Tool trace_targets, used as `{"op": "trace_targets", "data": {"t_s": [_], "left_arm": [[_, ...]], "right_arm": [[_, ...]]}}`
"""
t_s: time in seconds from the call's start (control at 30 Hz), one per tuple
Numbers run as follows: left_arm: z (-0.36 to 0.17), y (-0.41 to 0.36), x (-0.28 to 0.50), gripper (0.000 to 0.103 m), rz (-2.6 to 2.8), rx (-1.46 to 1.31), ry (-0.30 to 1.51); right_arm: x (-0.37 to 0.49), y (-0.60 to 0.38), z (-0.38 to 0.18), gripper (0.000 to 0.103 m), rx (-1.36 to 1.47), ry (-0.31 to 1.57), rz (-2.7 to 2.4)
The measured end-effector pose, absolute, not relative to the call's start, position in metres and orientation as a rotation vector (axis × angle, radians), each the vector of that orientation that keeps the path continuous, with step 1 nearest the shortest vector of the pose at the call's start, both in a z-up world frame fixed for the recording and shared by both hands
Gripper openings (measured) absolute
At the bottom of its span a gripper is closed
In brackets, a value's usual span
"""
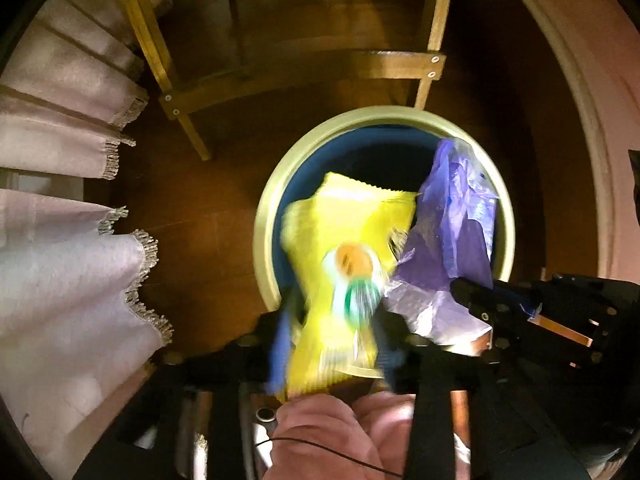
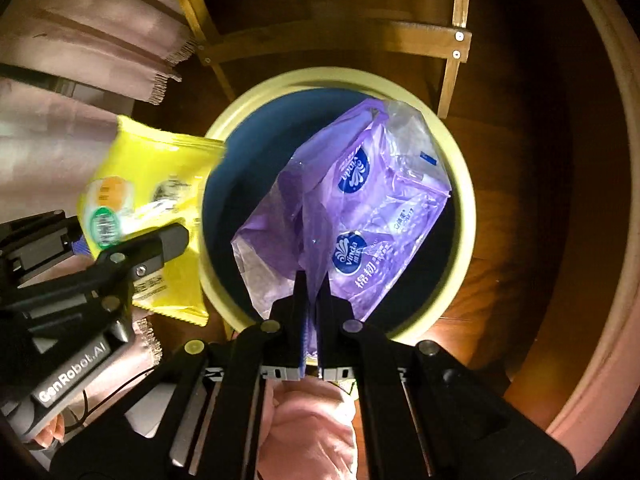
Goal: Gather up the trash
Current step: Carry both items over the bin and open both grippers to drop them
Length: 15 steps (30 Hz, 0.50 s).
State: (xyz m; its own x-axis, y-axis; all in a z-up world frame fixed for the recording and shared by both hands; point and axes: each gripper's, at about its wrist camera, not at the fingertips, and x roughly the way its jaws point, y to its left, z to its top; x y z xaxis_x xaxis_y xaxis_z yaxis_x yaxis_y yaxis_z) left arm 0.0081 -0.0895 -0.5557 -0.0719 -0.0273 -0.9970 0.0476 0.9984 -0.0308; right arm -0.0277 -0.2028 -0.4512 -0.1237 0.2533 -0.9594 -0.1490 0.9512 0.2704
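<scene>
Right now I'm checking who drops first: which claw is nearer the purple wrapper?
Right. The right claw is shut on the purple wrapper over the bin; the left claw is beside it, around the yellow bag.

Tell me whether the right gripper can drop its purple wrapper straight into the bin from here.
Probably yes. The right gripper is shut on the purple wrapper, which hangs over the open mouth of the bin. The yellow packet sits off to the side, not underneath.
</scene>
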Motion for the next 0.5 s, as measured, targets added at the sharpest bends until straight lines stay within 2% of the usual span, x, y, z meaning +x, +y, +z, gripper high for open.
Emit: {"op": "trace_targets", "data": {"t_s": [0.07, 0.1, 0.13, 0.17, 0.2, 0.3, 0.4, 0.5], "left_arm": [[-0.556, -0.086, 0.019, 0.058, -0.048, 0.002, 1.654], [-0.555, -0.086, 0.019, 0.058, -0.037, 0.004, 1.657], [-0.554, -0.086, 0.018, 0.058, -0.024, 0.007, 1.661], [-0.554, -0.079, 0.025, 0.061, -0.017, 0.008, 1.666], [-0.552, -0.077, 0.025, 0.068, -0.009, 0.008, 1.668], [-0.541, -0.066, 0.027, 0.081, 0.014, 0.027, 1.647], [-0.525, -0.063, 0.028, 0.082, 0.016, 0.058, 1.626], [-0.509, -0.044, 0.03, 0.082, 0.011, 0.069, 1.619]], "right_arm": [[-0.025, -0.204, -0.459, 0.005, 0.103, 1.683, 0.326], [-0.021, -0.199, -0.462, 0.013, 0.111, 1.694, 0.313], [-0.02, -0.201, -0.461, 0.018, 0.113, 1.7, 0.294], [-0.02, -0.203, -0.46, 0.028, 0.111, 1.702, 0.279], [-0.02, -0.206, -0.459, 0.037, 0.113, 1.704, 0.265], [-0.02, -0.21, -0.455, 0.043, 0.146, 1.709, 0.244], [-0.016, -0.201, -0.451, 0.054, 0.154, 1.708, 0.221], [-0.019, -0.201, -0.429, 0.055, 0.152, 1.705, 0.209]]}}
